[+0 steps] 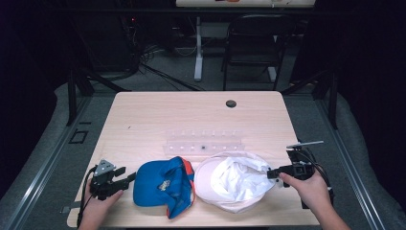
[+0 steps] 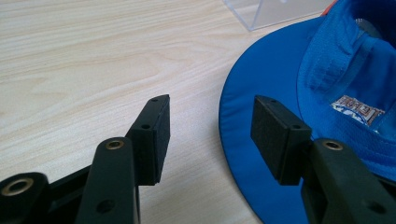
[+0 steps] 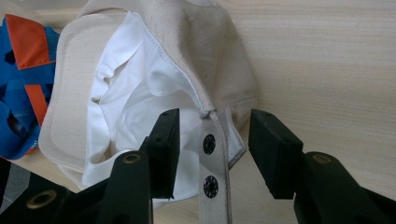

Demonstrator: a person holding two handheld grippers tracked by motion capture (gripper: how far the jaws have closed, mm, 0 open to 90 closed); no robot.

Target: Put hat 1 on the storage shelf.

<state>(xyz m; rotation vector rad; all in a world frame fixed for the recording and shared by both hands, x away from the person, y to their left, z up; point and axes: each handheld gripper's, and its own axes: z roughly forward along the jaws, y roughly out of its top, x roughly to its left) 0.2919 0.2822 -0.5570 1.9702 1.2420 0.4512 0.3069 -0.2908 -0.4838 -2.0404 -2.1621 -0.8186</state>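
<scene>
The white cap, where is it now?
In the high view the white cap lies upside down near the table's front edge, right of the blue cap, with its strap between the right gripper's open jaws.

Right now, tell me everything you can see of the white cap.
The white cap lies upside down near the table's front edge, just right of the blue cap. Cream canvas-like outside, crumpled white lining, flat brim. Its back strap, with two dark snaps, sits between the right gripper's open jaws, not yet pinched.
</scene>
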